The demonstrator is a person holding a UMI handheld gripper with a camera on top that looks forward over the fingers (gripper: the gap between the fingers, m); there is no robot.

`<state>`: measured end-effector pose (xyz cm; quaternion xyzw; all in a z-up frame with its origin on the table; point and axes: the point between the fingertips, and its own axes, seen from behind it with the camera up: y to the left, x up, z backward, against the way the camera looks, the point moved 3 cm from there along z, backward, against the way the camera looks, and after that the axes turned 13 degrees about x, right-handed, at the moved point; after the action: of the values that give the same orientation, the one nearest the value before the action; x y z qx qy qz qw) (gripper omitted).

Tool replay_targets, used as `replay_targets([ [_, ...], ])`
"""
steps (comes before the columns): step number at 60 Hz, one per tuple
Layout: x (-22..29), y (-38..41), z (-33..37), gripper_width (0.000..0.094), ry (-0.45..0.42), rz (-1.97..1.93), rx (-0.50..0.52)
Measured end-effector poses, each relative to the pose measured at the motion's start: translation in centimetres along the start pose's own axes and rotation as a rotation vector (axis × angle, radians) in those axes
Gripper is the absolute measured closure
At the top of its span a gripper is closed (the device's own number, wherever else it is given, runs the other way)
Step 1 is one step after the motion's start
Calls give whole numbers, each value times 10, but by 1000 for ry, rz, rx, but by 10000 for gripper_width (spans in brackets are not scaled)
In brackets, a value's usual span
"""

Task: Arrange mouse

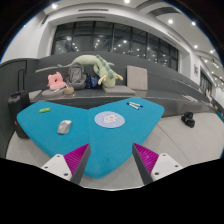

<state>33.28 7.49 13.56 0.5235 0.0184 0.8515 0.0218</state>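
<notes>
A small grey mouse [64, 126] lies on the left part of a blue mat [90, 140] on the table, ahead of my fingers and to the left. My gripper [110, 160] hovers over the mat's near edge, open and empty, its magenta pads [146, 156] wide apart. A round white disc [109, 120] lies on the mat just beyond the fingers.
A small blue object [135, 105] and a small green piece [44, 109] lie on the mat. Beyond the mat are a pink item [57, 79], a green plush toy [97, 68], a dark sofa [25, 72], chairs [188, 117] and windows [120, 40].
</notes>
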Motion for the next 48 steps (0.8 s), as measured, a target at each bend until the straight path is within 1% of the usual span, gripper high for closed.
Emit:
replay_targets([
  [12,-5,11,-1,78,11,-8,10],
  [26,-7,44,-8,81,15,8,63],
  [40,-18,119,-29,81,29,25,131],
  [48,-20,161,-38,80,38,15,186],
])
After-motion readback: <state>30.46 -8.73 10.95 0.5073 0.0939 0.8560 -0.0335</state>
